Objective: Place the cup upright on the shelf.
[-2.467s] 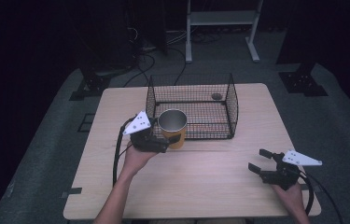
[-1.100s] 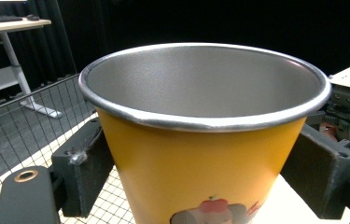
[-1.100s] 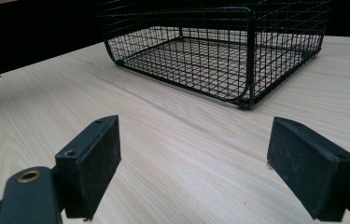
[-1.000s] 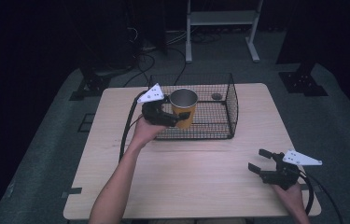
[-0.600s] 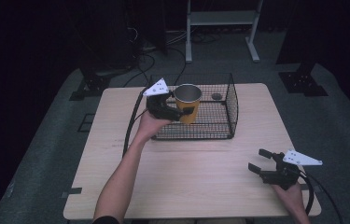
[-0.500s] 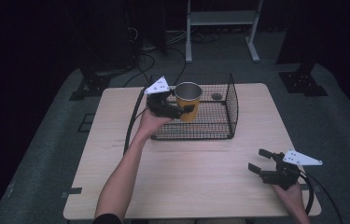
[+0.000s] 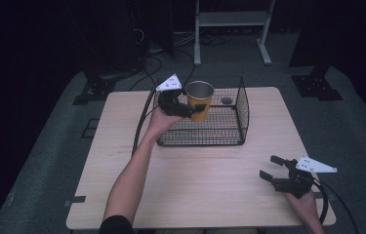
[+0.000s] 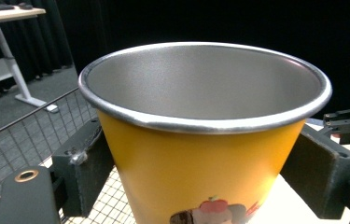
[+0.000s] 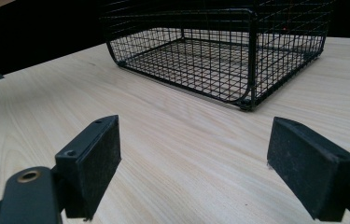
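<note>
Pale wood table (image 7: pixel 200 170) amid dark room; left gripper (image 7: pixel 186 108) clamping yellow cup (image 7: pixel 199 101), right gripper (image 7: pixel 274 169) wide.

The left gripper (image 7: pixel 186 108) grips a yellow metal cup (image 7: pixel 199 100) above the left part of the black wire basket (image 7: pixel 239 114). Well apart, the right gripper (image 7: pixel 273 168) rests on the wooden surface (image 7: pixel 195 180), jaws spread, empty.

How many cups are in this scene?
1. A yellow cup with a metal rim, clamped upright in the left gripper over the wire basket. None seen elsewhere on the table.
</note>
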A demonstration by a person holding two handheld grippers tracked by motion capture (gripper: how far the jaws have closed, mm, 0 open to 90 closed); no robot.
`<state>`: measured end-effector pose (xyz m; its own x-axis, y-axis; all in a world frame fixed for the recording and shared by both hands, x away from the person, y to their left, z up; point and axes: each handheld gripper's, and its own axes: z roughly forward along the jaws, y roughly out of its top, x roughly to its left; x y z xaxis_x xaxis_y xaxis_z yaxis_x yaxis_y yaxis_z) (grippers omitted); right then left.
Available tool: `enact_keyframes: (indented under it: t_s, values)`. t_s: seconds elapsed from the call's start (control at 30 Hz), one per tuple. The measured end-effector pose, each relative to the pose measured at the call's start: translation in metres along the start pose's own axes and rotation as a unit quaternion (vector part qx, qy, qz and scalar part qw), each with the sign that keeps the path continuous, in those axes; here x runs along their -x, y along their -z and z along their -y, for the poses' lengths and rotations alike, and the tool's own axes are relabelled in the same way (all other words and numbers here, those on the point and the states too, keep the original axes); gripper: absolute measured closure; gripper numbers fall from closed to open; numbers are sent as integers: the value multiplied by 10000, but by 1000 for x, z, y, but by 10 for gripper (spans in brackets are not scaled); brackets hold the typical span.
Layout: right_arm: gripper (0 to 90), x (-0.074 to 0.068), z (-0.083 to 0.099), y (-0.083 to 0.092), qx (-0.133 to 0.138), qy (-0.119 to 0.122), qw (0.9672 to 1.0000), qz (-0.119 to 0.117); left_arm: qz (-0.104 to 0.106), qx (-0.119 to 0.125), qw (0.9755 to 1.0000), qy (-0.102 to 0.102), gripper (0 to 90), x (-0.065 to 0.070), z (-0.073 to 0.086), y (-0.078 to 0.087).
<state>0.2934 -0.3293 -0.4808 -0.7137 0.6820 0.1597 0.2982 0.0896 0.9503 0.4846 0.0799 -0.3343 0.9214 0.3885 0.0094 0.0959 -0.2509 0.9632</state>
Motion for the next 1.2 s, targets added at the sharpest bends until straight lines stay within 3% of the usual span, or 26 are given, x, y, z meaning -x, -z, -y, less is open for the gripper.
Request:
enact_keyframes:
  t_s: [0.53,0.87,0.93,0.97,1.2]
  values:
    - [163,-1,0,0,-12,2,10000,-30,56,-233,9997,-65,159,-12,-5,-24]
    - [163,0,0,0,10,13,10000,-43,68,-224,9997,20,159,-23,7,-38]
    - [163,0,0,0,5,6,10000,-46,81,-202,9998,-28,159,-25,9,-41]
    - [163,0,0,0,4,5,10000,-50,51,-221,9996,-152,159,-26,10,-43]
    - [163,0,0,0,3,9,10000,-59,73,-416,9990,-135,158,-30,9,-51]
